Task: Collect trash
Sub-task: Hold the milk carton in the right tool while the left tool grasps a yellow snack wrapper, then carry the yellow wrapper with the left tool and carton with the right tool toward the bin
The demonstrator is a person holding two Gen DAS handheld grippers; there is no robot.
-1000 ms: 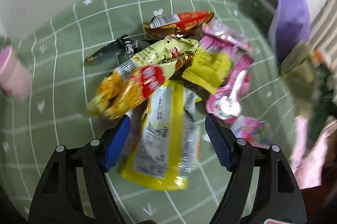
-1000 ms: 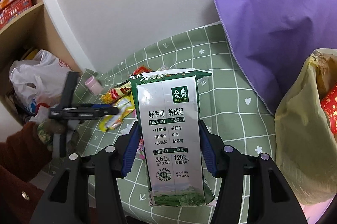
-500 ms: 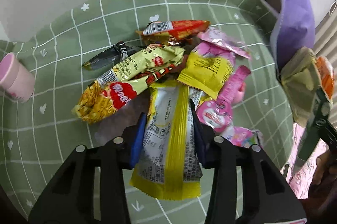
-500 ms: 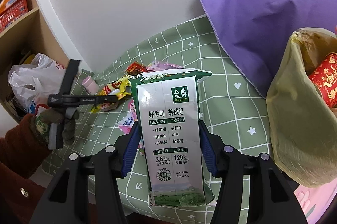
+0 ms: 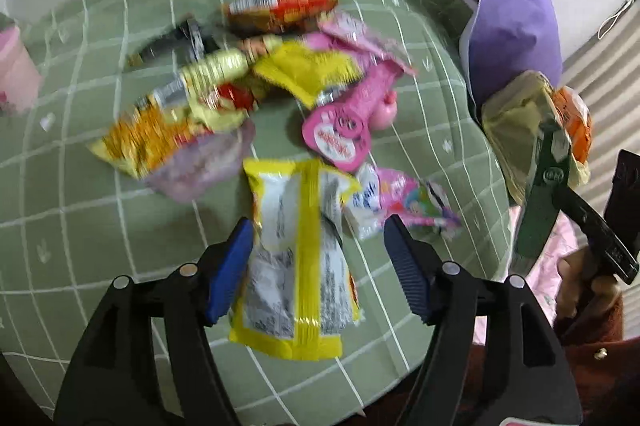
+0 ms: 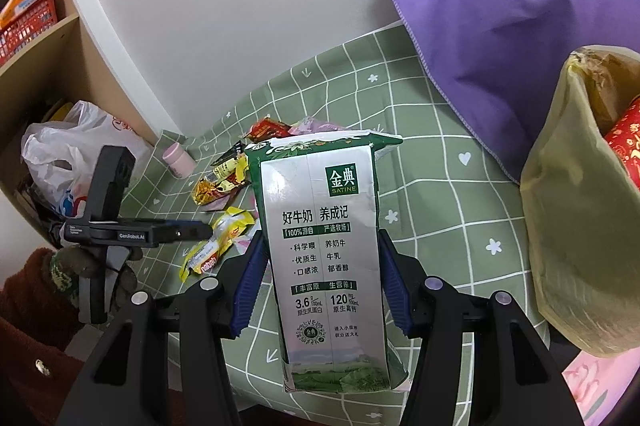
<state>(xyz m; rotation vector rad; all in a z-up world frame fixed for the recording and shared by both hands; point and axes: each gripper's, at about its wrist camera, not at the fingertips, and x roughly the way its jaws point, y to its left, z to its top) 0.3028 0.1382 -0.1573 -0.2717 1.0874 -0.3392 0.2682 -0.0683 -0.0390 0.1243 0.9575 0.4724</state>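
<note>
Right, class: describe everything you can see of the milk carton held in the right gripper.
The milk carton is a tall, upright box of coated card, silver on its front panel with green top and bottom bands, a green "Satine" logo and Chinese print with nutrition figures. Its folded top looks creased and slightly flattened. The right gripper holds it, blue fingers pressing both narrow sides, above the green checked cloth.

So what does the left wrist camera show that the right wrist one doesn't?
Only the left wrist view shows the pink heart-shaped packet and the left hand-held gripper open around the yellow wrapper, jaws just reopened. Only the right wrist view shows the milk carton's label, the shelf's red basket and a white plastic bag. Both show the green checked cloth, purple fabric and yellowish trash bag.
</note>
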